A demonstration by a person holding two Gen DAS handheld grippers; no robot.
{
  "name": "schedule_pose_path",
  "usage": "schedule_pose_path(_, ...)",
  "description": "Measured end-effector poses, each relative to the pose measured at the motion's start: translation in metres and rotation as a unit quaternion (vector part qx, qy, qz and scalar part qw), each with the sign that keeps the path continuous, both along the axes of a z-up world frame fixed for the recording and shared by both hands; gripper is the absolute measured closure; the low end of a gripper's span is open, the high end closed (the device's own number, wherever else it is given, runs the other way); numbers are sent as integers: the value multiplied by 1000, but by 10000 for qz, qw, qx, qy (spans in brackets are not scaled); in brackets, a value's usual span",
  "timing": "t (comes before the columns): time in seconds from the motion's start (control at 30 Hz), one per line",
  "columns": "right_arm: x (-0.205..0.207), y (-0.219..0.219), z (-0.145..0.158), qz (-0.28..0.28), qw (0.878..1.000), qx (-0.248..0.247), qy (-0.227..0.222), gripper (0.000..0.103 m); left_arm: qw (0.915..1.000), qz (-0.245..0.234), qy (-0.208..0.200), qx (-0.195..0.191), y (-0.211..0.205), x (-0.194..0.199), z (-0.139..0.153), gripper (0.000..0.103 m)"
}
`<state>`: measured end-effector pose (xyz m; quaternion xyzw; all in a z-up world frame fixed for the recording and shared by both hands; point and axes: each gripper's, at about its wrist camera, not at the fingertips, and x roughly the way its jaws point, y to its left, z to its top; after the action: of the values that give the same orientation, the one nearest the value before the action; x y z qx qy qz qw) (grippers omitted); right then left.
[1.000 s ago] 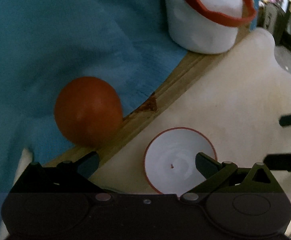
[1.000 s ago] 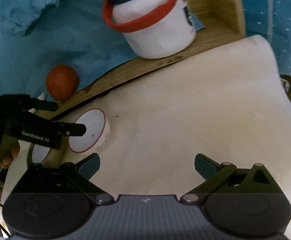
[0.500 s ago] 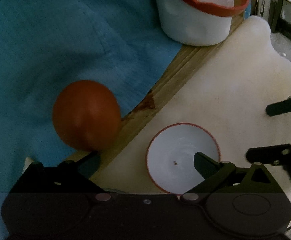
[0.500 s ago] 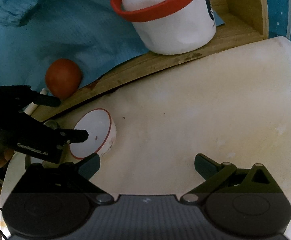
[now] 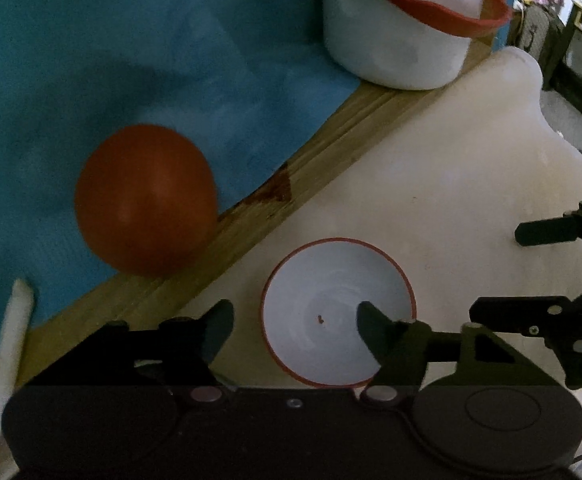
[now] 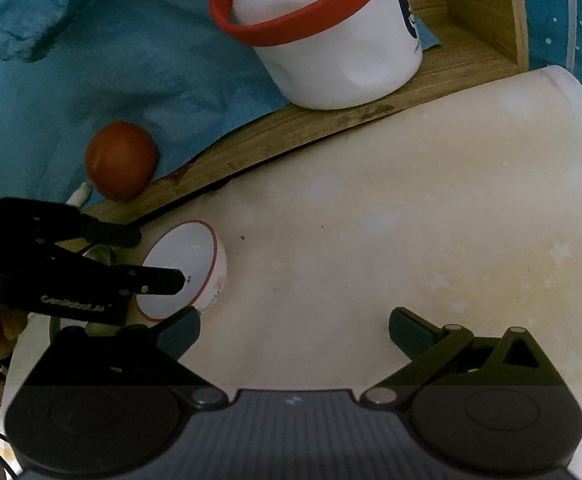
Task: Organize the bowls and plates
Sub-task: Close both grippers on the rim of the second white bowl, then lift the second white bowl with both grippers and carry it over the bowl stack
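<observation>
A small white bowl with a red rim [image 5: 337, 312] stands on the cream mat [image 5: 431, 168]; it also shows in the right wrist view [image 6: 183, 268] at the left. My left gripper [image 5: 295, 320] is open, with one finger over the bowl's inside and the other outside its rim, toward the wooden ledge. It shows from the side in the right wrist view [image 6: 153, 258]. My right gripper [image 6: 295, 332] is open and empty over the mat, to the right of the bowl. Its fingers [image 5: 547, 230] show at the right edge of the left wrist view.
A wooden ledge [image 6: 331, 128] runs along the mat's far edge. A white tub with a red band [image 6: 327, 36] stands on it. A red ball [image 6: 121, 160] lies on blue cloth [image 6: 91, 60] behind the ledge. A metal object [image 6: 99, 254] sits left of the bowl.
My left gripper has moved closer to the bowl, and its right finger now reaches over the inside. My right gripper has moved in toward the bowl from the right.
</observation>
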<state>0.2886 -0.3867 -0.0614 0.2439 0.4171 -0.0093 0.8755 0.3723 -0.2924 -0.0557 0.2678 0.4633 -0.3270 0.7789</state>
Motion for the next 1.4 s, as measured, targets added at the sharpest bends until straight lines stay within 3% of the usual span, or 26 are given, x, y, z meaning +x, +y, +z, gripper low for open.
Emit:
schedule_pose_path(0.13,1,-2,0,9,9999,121,-46,2,9997,165,151,-88,3,5,-3,52)
schedule_pose_path(0.5,28,14,3,422,9991,-67,-44,17,9985,465,257,-124,5,11,-10,59)
schedule_pose_path(0.63,41,20,3,497,9986,-173,77,22,9977,591,292,-131,5,14,-11,74)
schedule_pose_path(0.73,48,22,3,610,9979,-165,139,34,9973,647,309,-154,6,15,-11,82)
schedule_pose_path(0.8,52,25,3,668,9976,-107,145,46,9967,703,345,-199,8,18,-8,82)
schedule_pose_path(1.0,58,31,2,799,9966,61,171,69,9958,840,294,-228,9,17,-11,87)
schedule_pose_path(1.2,58,31,1,770,9964,317,173,82,9951,937,139,-291,9,7,-11,93)
schedule_pose_path(1.4,50,23,0,627,9966,483,231,86,9940,1000,123,-432,13,-2,-8,96)
